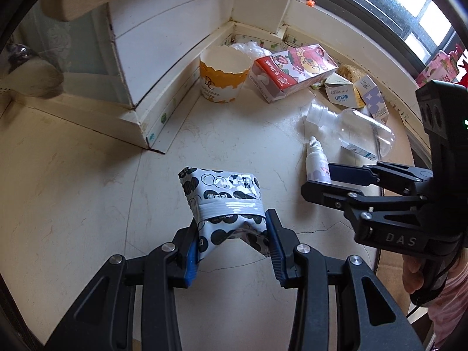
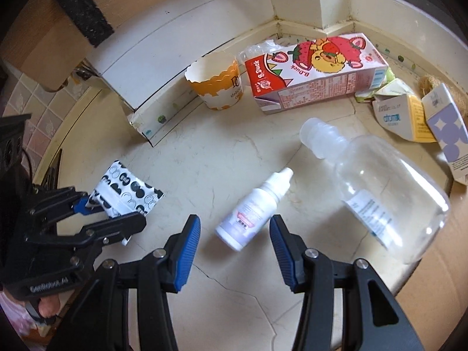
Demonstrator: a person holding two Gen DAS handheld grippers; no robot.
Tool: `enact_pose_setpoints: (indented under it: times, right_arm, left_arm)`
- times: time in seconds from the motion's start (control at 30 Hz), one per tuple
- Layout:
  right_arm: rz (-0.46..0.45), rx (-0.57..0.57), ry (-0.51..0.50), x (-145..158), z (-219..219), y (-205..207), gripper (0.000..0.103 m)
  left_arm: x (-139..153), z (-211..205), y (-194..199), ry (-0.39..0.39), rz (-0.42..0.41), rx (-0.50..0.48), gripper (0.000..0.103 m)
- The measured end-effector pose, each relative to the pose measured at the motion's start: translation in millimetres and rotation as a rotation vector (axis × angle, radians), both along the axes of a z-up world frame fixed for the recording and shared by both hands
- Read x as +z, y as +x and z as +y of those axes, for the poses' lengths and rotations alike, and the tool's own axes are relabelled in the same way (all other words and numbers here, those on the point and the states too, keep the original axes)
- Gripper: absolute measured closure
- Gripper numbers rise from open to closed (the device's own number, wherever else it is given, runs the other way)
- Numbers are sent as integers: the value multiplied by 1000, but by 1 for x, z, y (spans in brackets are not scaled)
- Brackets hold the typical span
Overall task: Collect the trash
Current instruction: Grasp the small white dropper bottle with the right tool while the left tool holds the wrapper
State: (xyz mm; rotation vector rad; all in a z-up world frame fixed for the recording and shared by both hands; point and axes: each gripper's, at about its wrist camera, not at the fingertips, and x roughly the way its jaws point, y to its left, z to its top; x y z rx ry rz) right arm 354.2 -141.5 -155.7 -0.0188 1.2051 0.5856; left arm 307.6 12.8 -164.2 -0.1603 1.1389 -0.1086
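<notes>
Between your left gripper's (image 1: pixel 232 244) blue pads a crumpled black-and-white spotted snack packet (image 1: pixel 225 201) is being pinched, lifted clear of the pale marble floor (image 1: pixel 87 204). Your right gripper (image 2: pixel 235 251) is hovering with jaws apart, grasping nothing, straddling a small white dropper bottle (image 2: pixel 254 209) lying on the floor. Just beside it a clear plastic bottle (image 2: pixel 380 181) is lying on its side. Against the corner are sitting an orange-and-white paper cup (image 2: pixel 218 83), a strawberry-printed carton (image 2: pixel 316 70) and flattened small boxes (image 2: pixel 421 120).
</notes>
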Motion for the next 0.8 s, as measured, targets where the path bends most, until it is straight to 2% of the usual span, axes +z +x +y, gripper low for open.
enact_pose_setpoints:
  times: [0.2, 0.27, 0.8]
  right_arm:
    - [33, -67, -14, -4, 8, 5, 59]
    - [72, -109, -5, -4, 5, 9, 59]
    - [373, -443, 217, -11, -38, 34, 57]
  left_arm:
    - [10, 7, -8, 5, -13, 38, 65]
    - [13, 7, -11, 6, -20, 48, 65]
    - [23, 6, -26, 0, -26, 96, 64]
